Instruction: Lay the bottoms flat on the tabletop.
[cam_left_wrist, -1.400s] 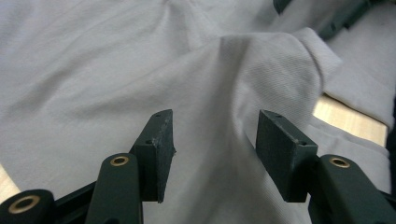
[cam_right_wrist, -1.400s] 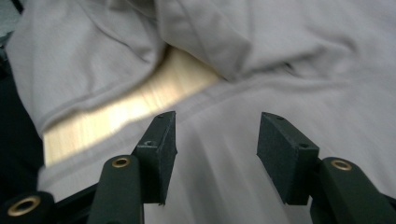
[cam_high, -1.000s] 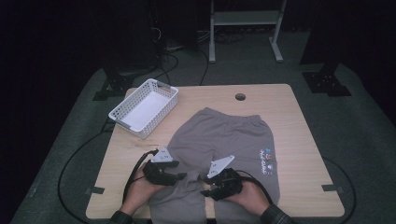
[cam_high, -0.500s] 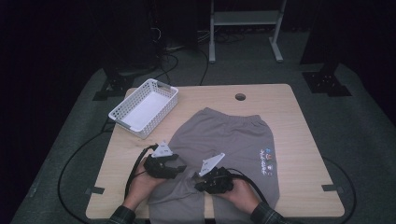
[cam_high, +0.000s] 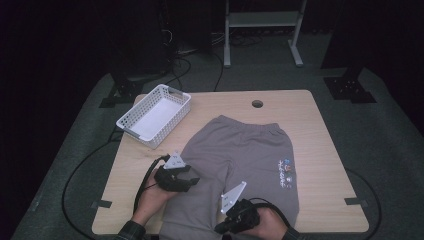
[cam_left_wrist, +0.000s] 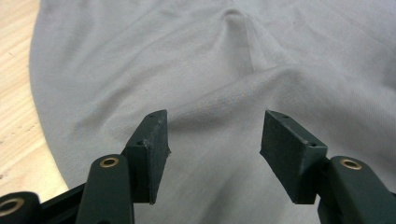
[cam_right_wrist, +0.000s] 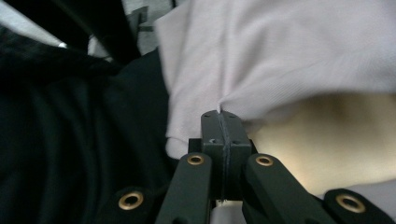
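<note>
A pair of grey shorts (cam_high: 245, 150) lies flat on the wooden table (cam_high: 320, 125), waistband at the far side, with a small coloured print (cam_high: 285, 170) on one leg. My left gripper (cam_high: 192, 181) hovers over the left leg with its jaws open; in the left gripper view the gripper (cam_left_wrist: 215, 149) has bare grey cloth (cam_left_wrist: 187, 60) below and nothing between its pads. My right gripper (cam_high: 220, 230) is at the near table edge. In the right gripper view the gripper (cam_right_wrist: 222, 126) is shut, with a fold of the shorts' edge (cam_right_wrist: 280, 56) pinched between its pads.
A white plastic basket (cam_high: 154, 115) stands empty at the table's far left corner. A round cable hole (cam_high: 257, 104) sits near the far edge. Black cables trail from both grippers over the left and near edges. Dark stands and a metal frame stand on the floor beyond.
My right hand has drawn back toward the near table edge and a little right. The left gripper has stayed nearly in place over the left leg.
</note>
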